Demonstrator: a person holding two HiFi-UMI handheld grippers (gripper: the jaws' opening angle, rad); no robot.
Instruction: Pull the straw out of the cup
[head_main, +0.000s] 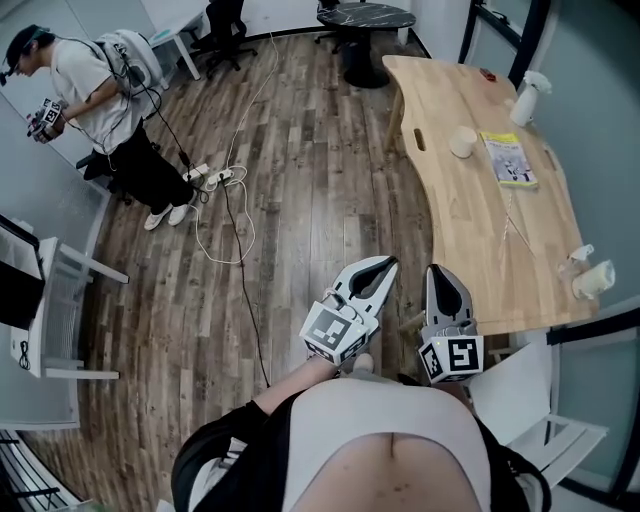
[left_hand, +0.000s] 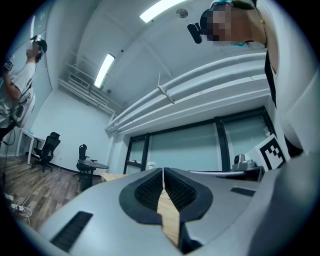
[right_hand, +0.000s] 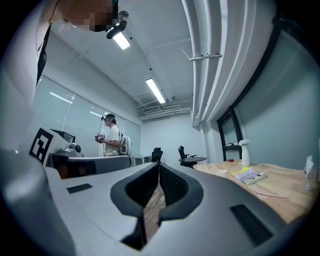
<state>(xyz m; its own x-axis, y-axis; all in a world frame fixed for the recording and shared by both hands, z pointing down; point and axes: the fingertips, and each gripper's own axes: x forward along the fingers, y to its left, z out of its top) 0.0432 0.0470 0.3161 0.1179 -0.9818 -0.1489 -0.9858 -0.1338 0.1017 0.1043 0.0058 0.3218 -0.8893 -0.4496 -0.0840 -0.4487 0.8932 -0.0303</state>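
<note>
Left hand-held gripper and right hand-held gripper hang beside the table.

We find the table bare across its near middle, a booklet, cup and spray bottle crowding its far end, a pale container at its near corner

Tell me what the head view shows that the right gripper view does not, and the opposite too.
Only the head view: tangled white cables with a power strip on the plank floor. Only the right gripper view: long ceiling lights, white ceiling pipes. Both: the pale wooden table, yellow booklet, white spray bottle and standing person in a white shirt.
</note>
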